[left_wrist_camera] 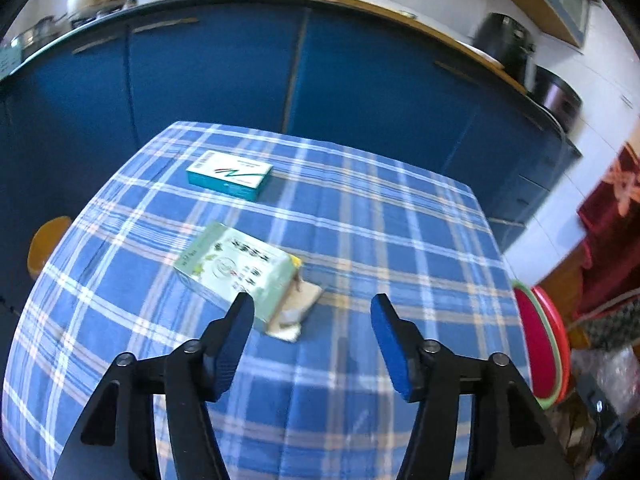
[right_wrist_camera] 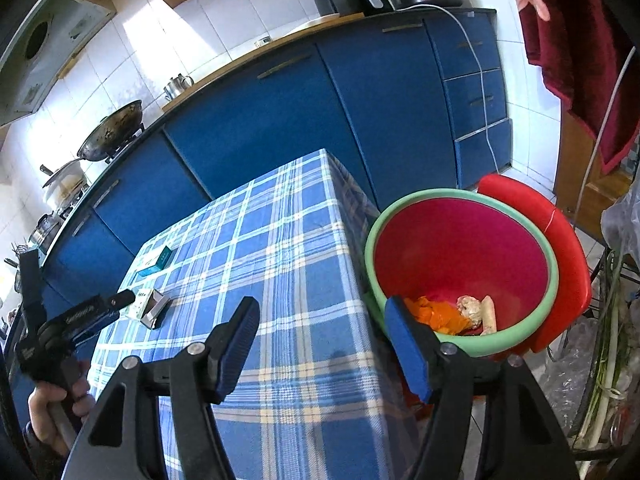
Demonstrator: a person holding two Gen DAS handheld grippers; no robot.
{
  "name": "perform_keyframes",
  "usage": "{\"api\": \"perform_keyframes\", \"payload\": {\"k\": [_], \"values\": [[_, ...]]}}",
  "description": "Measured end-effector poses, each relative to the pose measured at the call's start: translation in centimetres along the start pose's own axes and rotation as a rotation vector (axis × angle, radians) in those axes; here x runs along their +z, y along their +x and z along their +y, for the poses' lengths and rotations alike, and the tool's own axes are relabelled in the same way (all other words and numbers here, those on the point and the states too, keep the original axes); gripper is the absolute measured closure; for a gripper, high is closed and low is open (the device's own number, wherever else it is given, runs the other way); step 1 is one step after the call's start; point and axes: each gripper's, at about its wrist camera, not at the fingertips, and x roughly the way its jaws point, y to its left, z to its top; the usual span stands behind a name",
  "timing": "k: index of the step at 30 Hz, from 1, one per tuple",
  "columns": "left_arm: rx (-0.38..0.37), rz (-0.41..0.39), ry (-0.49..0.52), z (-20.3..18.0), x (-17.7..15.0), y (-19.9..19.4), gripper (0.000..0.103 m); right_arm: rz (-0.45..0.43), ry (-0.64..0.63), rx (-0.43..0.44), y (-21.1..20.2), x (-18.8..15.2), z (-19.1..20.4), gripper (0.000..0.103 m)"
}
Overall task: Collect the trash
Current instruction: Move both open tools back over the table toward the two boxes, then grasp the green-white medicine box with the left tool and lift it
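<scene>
A pale green carton (left_wrist_camera: 236, 270) with an open end flap lies on the blue plaid tablecloth (left_wrist_camera: 360, 240), just ahead of my open, empty left gripper (left_wrist_camera: 312, 308). A teal and white box (left_wrist_camera: 230, 174) lies farther back. Both also show small in the right wrist view: the carton (right_wrist_camera: 150, 306) and the teal box (right_wrist_camera: 158, 262). My right gripper (right_wrist_camera: 320, 312) is open and empty above the table's right edge, next to a red bin with a green rim (right_wrist_camera: 460, 264) holding orange peel (right_wrist_camera: 436, 316) and pale scraps. The left gripper's body (right_wrist_camera: 84, 312) is seen at the left.
Blue kitchen cabinets (left_wrist_camera: 280, 72) stand behind the table, with pots, a wok (right_wrist_camera: 112, 130) and appliances on the counter. The bin's rim (left_wrist_camera: 540, 344) shows at the table's right. A red chair (right_wrist_camera: 560, 248) stands behind the bin. A yellow stool (left_wrist_camera: 46, 244) is at the left.
</scene>
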Motion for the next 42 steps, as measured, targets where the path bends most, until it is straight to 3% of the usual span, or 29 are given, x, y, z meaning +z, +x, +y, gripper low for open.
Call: {"api": "perform_keyframes", "payload": {"k": [9,14,27,37,42], "values": [[0.106,0.046,-0.124,1.8,2.3,3.8,0.037,0.009,0.018,0.001,0.4,0.0,-0.6,0.032],[0.152,0.093,-0.164,2.2,3.2,5.4,0.029,0.016,0.018,0.01,1.0,-0.1,-0.6,0.032],[0.295,0.117,-0.266,2.7,4.2,6.3,0.021,0.013,0.014,0.018,1.3,0.1,-1.0,0.032],[0.302,0.189,-0.387,3.5,3.9,6.7,0.018,0.02,0.015,0.033,1.6,-0.1,-1.0,0.032],[0.317,0.212,-0.389,3.5,3.5,6.9,0.018,0.018,0.023,0.035,1.7,-0.2,-1.1,0.032]]}}
